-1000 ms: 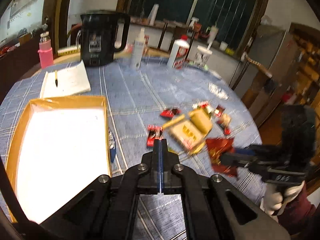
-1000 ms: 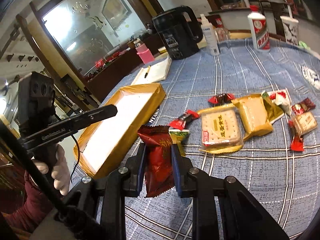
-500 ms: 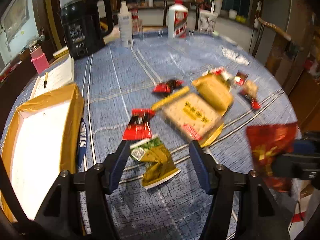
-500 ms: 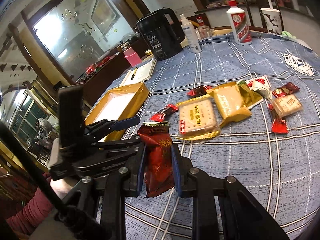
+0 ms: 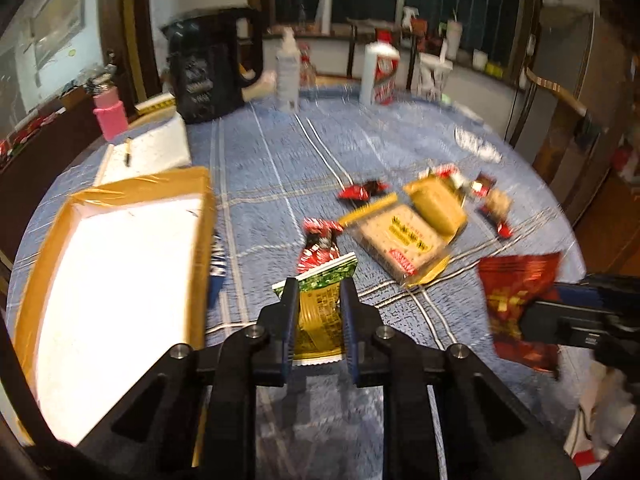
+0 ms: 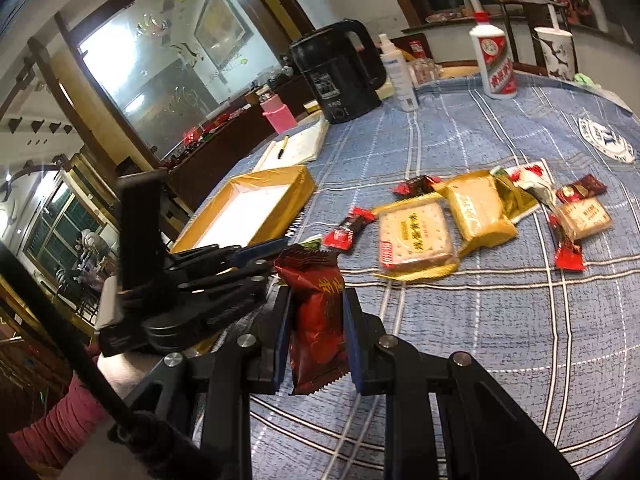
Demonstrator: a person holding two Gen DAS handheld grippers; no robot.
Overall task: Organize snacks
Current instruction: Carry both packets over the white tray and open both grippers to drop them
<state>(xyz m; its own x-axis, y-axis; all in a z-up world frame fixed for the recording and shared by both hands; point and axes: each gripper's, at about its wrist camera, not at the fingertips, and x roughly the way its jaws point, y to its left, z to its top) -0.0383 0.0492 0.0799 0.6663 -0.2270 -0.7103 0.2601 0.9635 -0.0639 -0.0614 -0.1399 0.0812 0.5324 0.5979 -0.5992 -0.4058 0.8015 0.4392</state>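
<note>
Left gripper (image 5: 318,300): both fingers pressed against a crinkled foil snack packet, yellow body with a green top band (image 5: 320,308); its long axis runs along the fingers, green end pointing away past the fingertips, serrated bottom edge nearest the camera. Right gripper (image 6: 316,308): fingers clamped on a glossy dark-red foil pouch (image 6: 318,312), long axis likewise along the fingers, crimped top beyond the tips and zigzag-cut bottom edge toward the camera. In the left wrist view this red pouch appears to the right of the left fingers, off the cloth. Just beyond the left fingertips lies a small red twist-end candy wrapper (image 5: 320,240), long axis pointing roughly away. To the left of the left fingers sits a shallow rectangular box with gold foil walls and a white floor (image 5: 204,240), long side running away from the camera. Ahead and right of the left fingers, a flat square cracker pack in clear film with gold trim (image 5: 400,240) lies on the blue plaid tablecloth (image 5: 280,152), touching a yellow pillow-shaped pack (image 5: 438,200); smaller wrapped pieces are scattered just behind. Farther off: an open white notebook with a pen (image 5: 148,152), a pink bottle (image 5: 110,114), a black plastic kettle (image 5: 212,76), and a white bottle with a red label (image 5: 380,76); the left view is motion-blurred.
</note>
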